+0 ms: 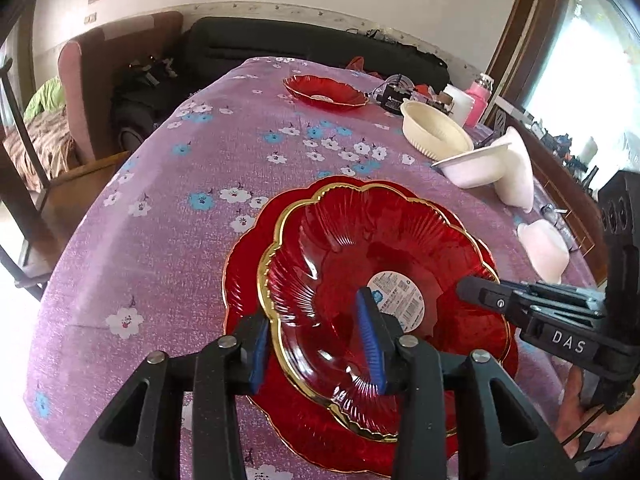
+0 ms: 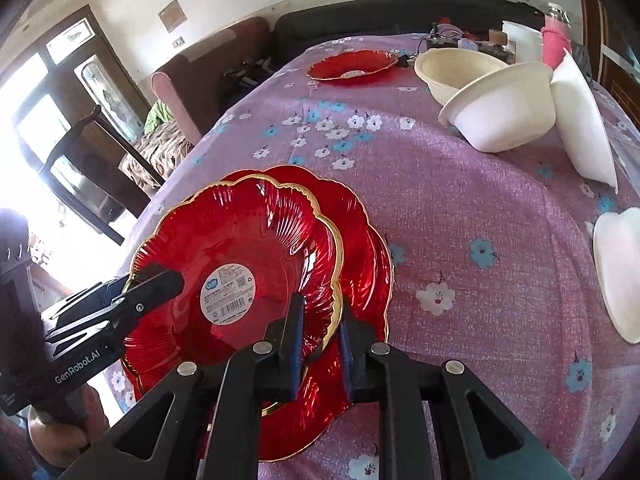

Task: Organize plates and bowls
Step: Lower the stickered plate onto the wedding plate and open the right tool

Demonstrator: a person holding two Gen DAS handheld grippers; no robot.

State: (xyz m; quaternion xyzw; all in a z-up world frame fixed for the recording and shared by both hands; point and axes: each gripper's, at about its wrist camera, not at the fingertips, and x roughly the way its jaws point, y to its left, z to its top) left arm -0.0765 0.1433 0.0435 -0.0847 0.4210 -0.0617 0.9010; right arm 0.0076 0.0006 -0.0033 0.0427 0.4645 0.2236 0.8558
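- Two red glass plates sit stacked near the counter's (image 1: 160,208) front edge: the upper red plate (image 1: 360,264) with its gold rim and round label lies on the lower red plate (image 1: 248,280), shifted off-centre so the lower one shows at about 9 o'clock in the left wrist view.
- Left tool (image 1: 318,340) straddles the upper plate's rim, blue pads apart, one inside the dish and one outside; it does not look clamped, though the fisheye makes contact hard to judge.
- Right tool (image 2: 322,340) stands over the rim at the plate's 5 o'clock in its own view, fingers close together with the gold edge between them; whether it truly grips, I cannot tell.
- Risk: glass on glass is slick. An uneven pull by one tool could skid the upper plate sideways, chip the scalloped rims, or drag the lower plate toward the counter edge.
- Risk: a pinch on the thin rim alone could let the plate tilt and slip out.
- Containers: a third red plate (image 2: 352,66) lies far off at 12 o'clock, holding nothing visible.
- Cream bowl (image 2: 452,68) sits upright at 1 o'clock and looks empty; a white bowl (image 2: 504,112) leans tipped against it, and another white bowl (image 2: 584,128) stands on edge beside that.
- One more white piece (image 2: 620,272) lies at 3 o'clock, its kind unclear.
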